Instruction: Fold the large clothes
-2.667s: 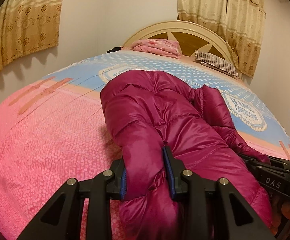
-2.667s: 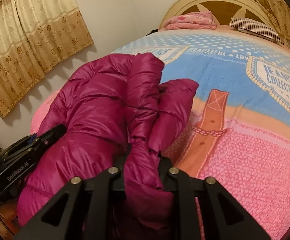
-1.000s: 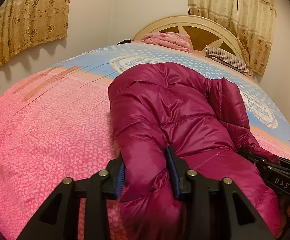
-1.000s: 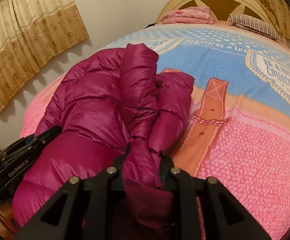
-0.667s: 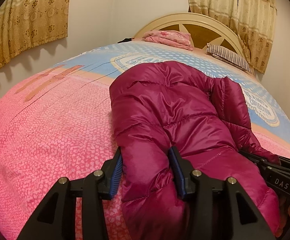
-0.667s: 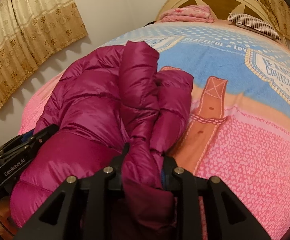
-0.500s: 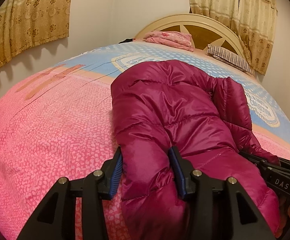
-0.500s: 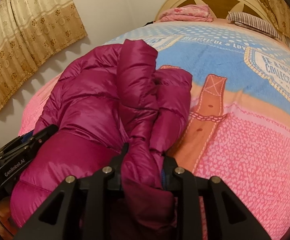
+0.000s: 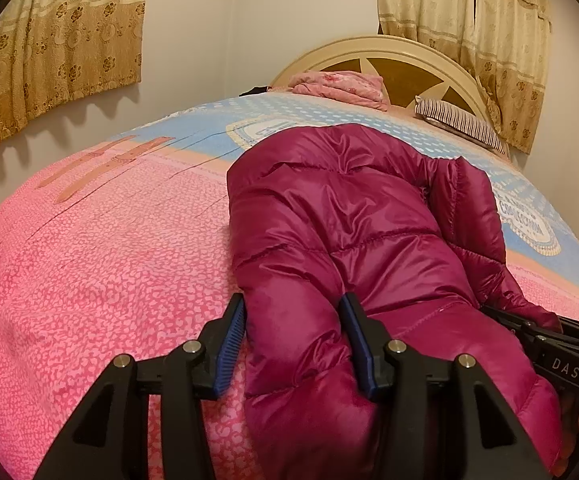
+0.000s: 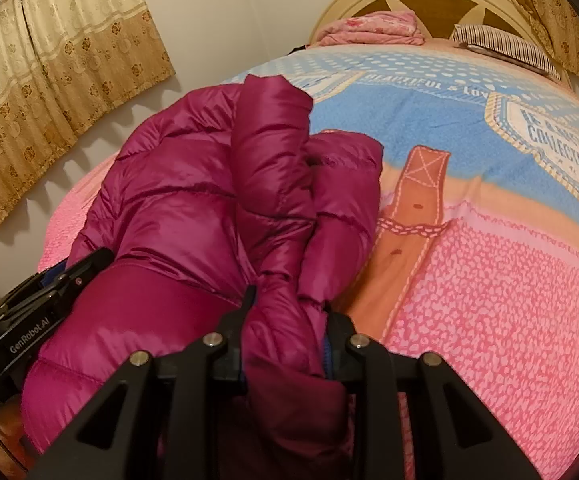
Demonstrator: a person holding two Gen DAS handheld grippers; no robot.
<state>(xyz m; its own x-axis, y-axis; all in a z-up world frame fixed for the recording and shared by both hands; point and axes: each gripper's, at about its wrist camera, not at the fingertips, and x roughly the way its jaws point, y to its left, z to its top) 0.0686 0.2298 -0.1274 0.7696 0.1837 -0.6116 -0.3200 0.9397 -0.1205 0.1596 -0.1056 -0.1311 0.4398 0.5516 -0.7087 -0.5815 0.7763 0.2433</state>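
A magenta puffer jacket lies lengthwise on the bed, its hem end towards me; it also shows in the right wrist view. My left gripper has its jaws spread wide, with the jacket's left hem corner lying loose between them. A gap shows at the left blue pad. My right gripper is shut on the bunched right edge of the jacket, with a sleeve folded beside it. Each gripper shows at the edge of the other's view.
The bed has a pink and blue blanket. A folded pink cloth and a striped pillow lie by the cream headboard. Curtains hang on the wall to the left.
My left gripper's jaws have opened, from pinching the hem to standing apart around it. The jacket has settled lower and flatter on the bed. My right gripper keeps its hold.
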